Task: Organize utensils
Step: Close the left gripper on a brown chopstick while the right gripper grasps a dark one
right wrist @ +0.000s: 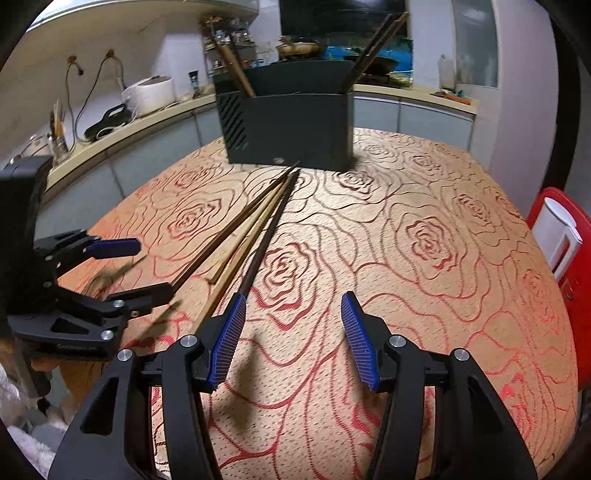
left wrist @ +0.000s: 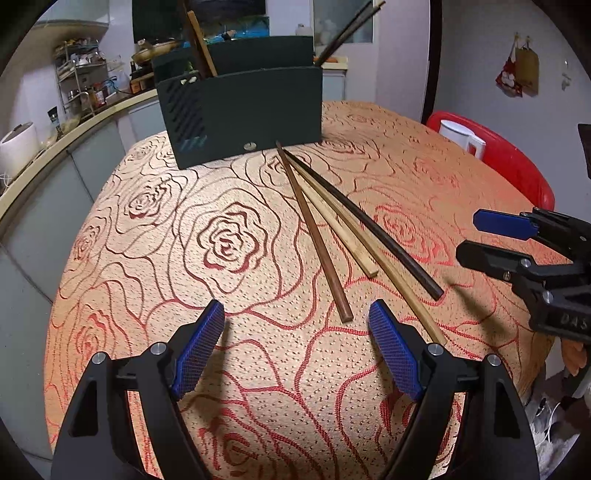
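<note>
Several loose chopsticks (left wrist: 325, 236) lie fanned on the rose-patterned tablecloth, tips pointing at a dark utensil holder (left wrist: 243, 114). They also show in the right wrist view (right wrist: 255, 229), as does the holder (right wrist: 291, 129). Brown chopsticks (left wrist: 201, 44) and dark chopsticks (left wrist: 351, 29) stand in the holder. My left gripper (left wrist: 295, 314) is open and empty, just short of the chopsticks' near ends. My right gripper (right wrist: 293, 306) is open and empty, its left fingertip (right wrist: 236, 310) by the dark chopstick's end. The right gripper also shows in the left wrist view (left wrist: 476, 236).
A red chair (left wrist: 517, 158) carrying a white kettle (left wrist: 461, 136) stands at the table's right edge. A kitchen counter (right wrist: 122, 129) with a white rice cooker (right wrist: 149, 94) runs behind the table. The left gripper shows at the left in the right wrist view (right wrist: 147, 269).
</note>
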